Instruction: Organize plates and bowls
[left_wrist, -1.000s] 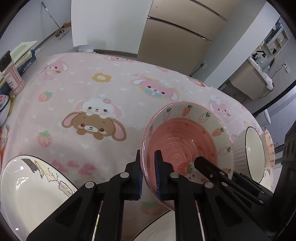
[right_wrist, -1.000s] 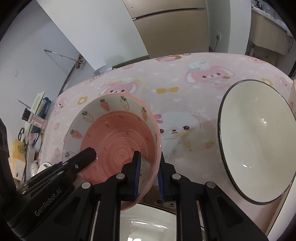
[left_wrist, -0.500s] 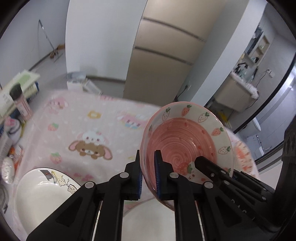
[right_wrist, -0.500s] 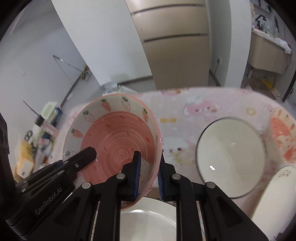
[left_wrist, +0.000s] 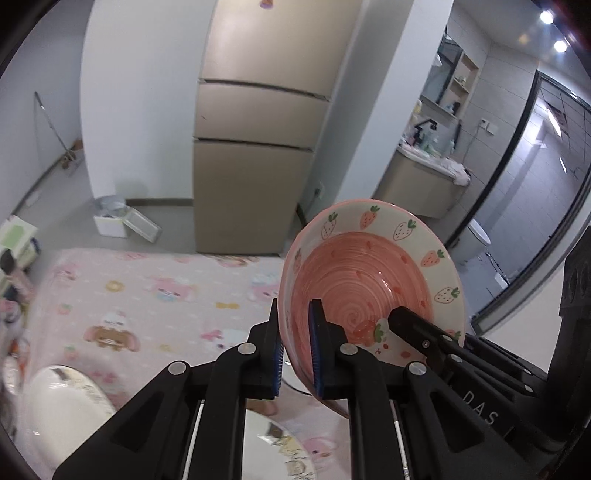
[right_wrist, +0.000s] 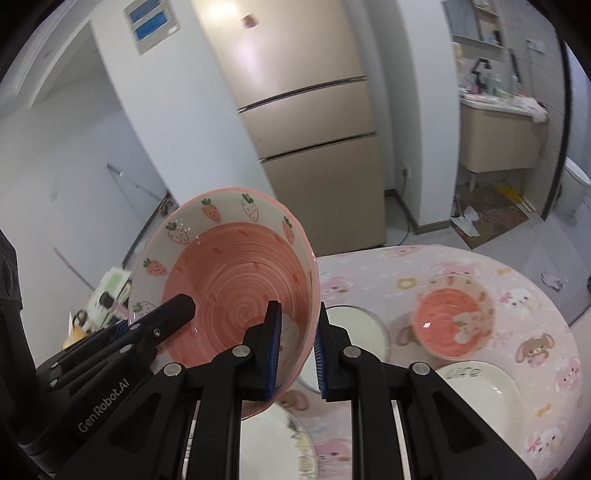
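Both grippers pinch the rim of one strawberry bowl (left_wrist: 364, 291), held high above the pink table (right_wrist: 524, 295): the left gripper (left_wrist: 297, 347) at 9 o'clock, the right gripper (right_wrist: 295, 347), near "GenRobot.AI" lettering, at 3. A plate (right_wrist: 480, 391) reads "Life".

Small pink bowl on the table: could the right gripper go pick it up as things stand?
Probably not yet. The right gripper is shut on the rim of the strawberry bowl, which the left gripper holds too. The small pink bowl sits uncovered on the table, so the path looks free once the right gripper lets go.
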